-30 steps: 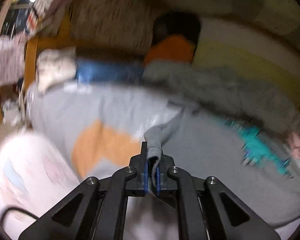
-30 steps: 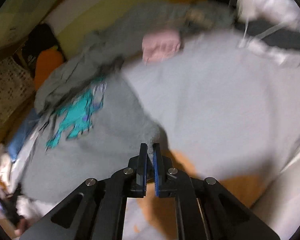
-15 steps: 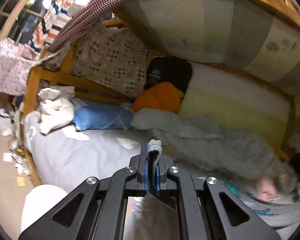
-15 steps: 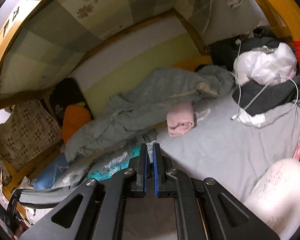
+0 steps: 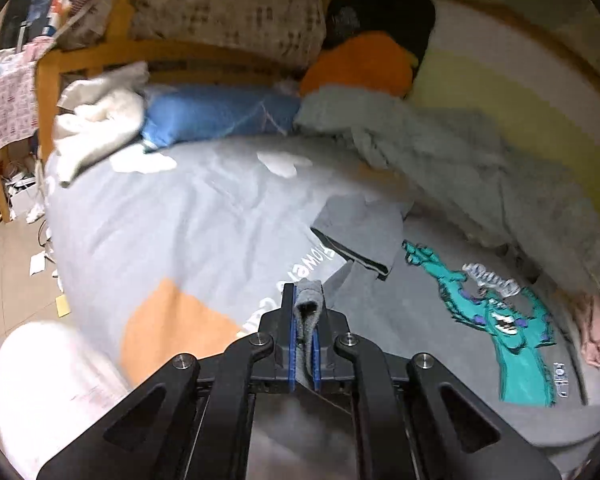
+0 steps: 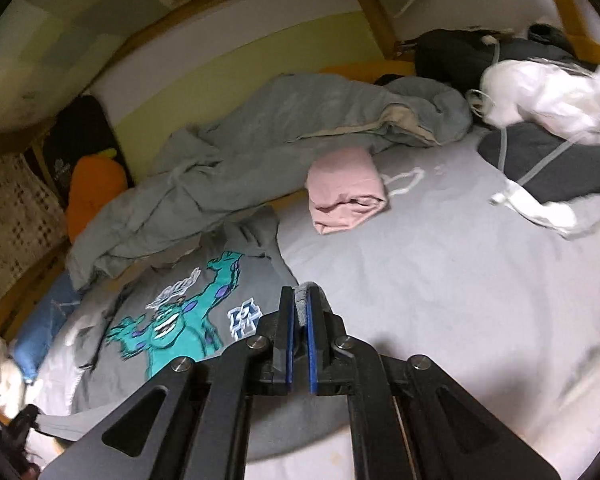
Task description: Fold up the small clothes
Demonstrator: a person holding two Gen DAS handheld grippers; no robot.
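Your left gripper (image 5: 307,312): jaws clamped on grey fabric fold, pointing downward. Your right gripper (image 6: 302,312): jaws likewise pinched on grey fabric edge, angled down.

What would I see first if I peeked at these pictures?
A grey T-shirt with a big teal monster on it, spread on the bed. Both black tongs, the left tongs and the right tongs, pinch its edge. Behind it sits a folded pink cloth.
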